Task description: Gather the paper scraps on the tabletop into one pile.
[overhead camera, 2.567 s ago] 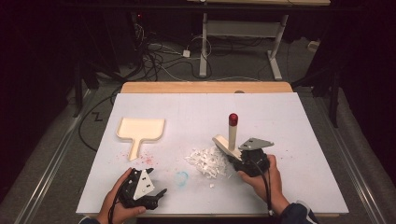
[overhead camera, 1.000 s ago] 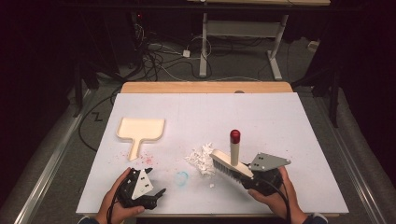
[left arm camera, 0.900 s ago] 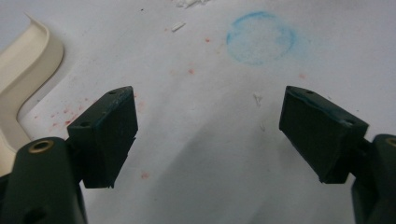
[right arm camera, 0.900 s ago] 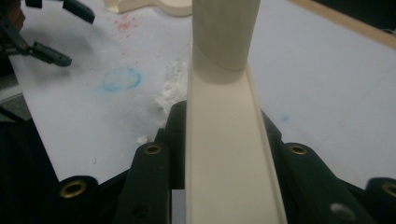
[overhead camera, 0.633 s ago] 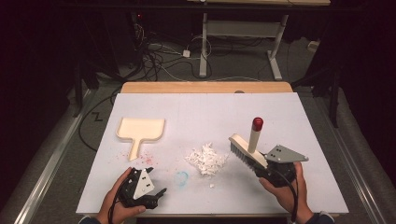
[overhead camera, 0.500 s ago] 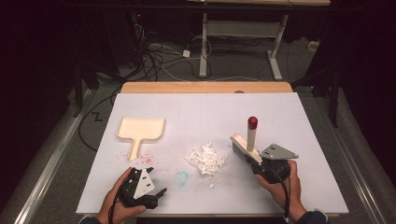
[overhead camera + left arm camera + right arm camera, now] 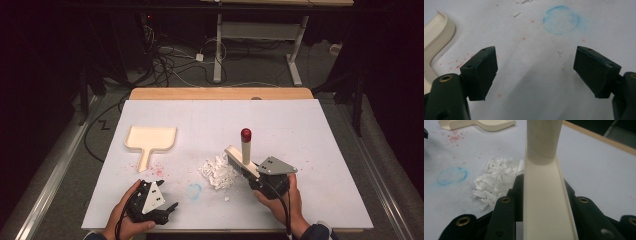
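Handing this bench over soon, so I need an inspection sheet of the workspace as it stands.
Surface: white table top, with red specks and a blue chalk ring.
Job's things: cream brush with a red-capped handle, at the right of a pile of white shreds; cream dustpan lying apart at the left.
Clutter: stray shreds near the pile.
Grippers: left tool open, holding nothing; right tool shut on the brush.
Cables: one trails from the right tool; a tangle lies on the floor.
Surroundings: dark room, desk frame behind.
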{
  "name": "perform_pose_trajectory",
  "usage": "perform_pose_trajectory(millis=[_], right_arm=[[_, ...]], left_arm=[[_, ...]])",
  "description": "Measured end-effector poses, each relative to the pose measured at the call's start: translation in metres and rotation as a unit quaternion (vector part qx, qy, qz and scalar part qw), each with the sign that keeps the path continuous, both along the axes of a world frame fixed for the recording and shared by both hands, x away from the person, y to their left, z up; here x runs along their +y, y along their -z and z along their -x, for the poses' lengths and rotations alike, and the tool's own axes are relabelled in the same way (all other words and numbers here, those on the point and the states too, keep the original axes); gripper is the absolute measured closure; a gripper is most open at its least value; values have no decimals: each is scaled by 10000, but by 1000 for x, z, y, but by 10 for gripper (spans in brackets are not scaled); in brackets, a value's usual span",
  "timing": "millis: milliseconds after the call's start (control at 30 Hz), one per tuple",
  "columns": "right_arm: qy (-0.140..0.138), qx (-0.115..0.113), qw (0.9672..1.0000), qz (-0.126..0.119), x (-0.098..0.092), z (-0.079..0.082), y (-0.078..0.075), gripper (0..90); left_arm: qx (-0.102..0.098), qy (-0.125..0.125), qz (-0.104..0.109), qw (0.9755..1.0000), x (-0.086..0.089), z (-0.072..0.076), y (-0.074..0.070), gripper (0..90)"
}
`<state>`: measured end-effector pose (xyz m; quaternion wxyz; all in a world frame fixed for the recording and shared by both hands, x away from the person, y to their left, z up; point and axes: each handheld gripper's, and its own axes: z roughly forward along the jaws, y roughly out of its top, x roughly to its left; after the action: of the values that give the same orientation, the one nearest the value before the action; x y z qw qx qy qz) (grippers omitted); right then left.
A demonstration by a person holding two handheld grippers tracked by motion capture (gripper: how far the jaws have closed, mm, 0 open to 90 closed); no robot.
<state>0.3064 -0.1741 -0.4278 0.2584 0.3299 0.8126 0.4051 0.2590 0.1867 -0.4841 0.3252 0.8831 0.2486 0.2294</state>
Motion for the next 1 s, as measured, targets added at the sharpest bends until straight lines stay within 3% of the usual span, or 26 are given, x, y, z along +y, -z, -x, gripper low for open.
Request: perform_pose_trajectory(millis=[33, 167, 267, 300, 333, 400, 433, 467, 567, 600, 767, 900, 1000], right_arm=[[-12, -95, 9999, -111, -6, 3, -8, 682], [-260, -92, 9993, -255, -13, 12, -21, 682], [-668, 65, 9972, -318, -21, 27, -28, 682], [-948, 194, 9949, -290, -24, 39, -28, 682], [-948, 194, 9949, -290, -24, 39, -28, 682], [-1268, 382, 9908, -276, -24, 47, -25, 683], [-1553, 586, 9858, -238, -22, 55, -19, 682], [-1553, 586, 9858, -238, -22, 55, -19, 682], [-2010, 730, 9768, 143, -16, 63, -10, 683], [-2043, 780, 9756, 174, -16, 63, -7, 683], [-1914, 692, 9784, 351, -13, 54, 0, 683], [-1646, 479, 9846, 353, -9, 32, 2, 683], [-1641, 403, 9851, 315, -5, 24, 4, 683]], left_arm=[[-8, -8, 5, 10000, 0, 0, 0, 182], [-45, -23, 17, 10000, 1, 1, -1, 181], [-58, -28, 23, 10000, 2, 2, -2, 181], [-60, -32, 27, 10000, 2, 2, -2, 181], [-63, -38, 34, 10000, 2, 2, -2, 181], [-72, -63, 31, 9999, 2, 2, -2, 181], [-74, -62, 22, 10000, 2, 2, -2, 182], [-77, -62, 17, 9999, 2, 2, -2, 182], [-71, -59, 19, 10000, 2, 2, -2, 182], [-68, -56, 17, 10000, 2, 2, -2, 181], [-51, -14, 6, 10000, 2, 2, -2, 182], [-25, 39, -30, 10000, 0, 1, 0, 181], [-2, 65, -68, 10000, -2, 1, 1, 181]])
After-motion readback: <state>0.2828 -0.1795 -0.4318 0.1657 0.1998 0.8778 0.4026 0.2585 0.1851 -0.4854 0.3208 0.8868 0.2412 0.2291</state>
